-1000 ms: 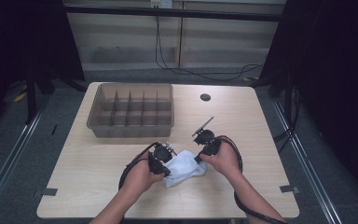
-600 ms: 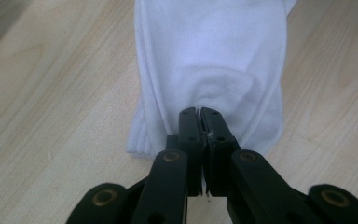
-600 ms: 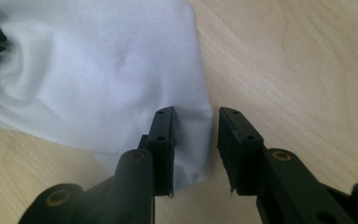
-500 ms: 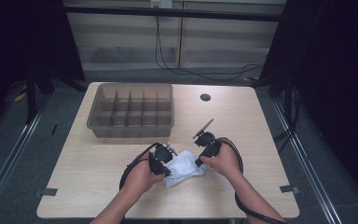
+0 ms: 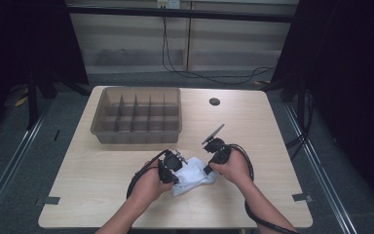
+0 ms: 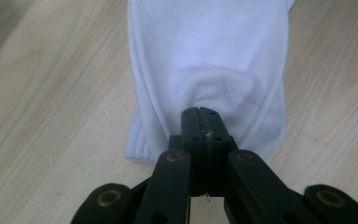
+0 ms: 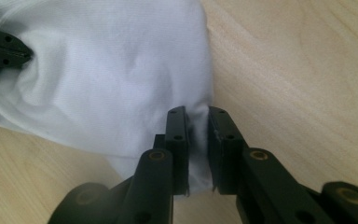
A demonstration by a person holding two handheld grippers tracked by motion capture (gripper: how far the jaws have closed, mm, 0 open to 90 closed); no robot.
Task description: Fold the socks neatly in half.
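White cloth (image 5: 191, 175) lies bunched on the table (image 5: 87, 195), near its front edge, between the two hands. Left gripper (image 5: 171, 165) at the cloth's left end: in the left gripper view (image 6: 199, 122) its jaws are pressed together with a pinch of fabric caught at the tips, the cloth (image 6: 209, 60) puckering toward them. Right gripper (image 5: 213, 163) at the cloth's right end: in the right gripper view (image 7: 196, 122) the jaws have just been closing, a fold of cloth (image 7: 107, 79) between them and a narrow gap remaining; both pads look to sit against the fabric. The left gripper's tips (image 7: 2, 49) show at the far side of the cloth there. Brown divided bin (image 5: 137, 114) stands well behind, toward the table's back left. Small dark hole (image 5: 215, 102) in the tabletop, right of the bin.
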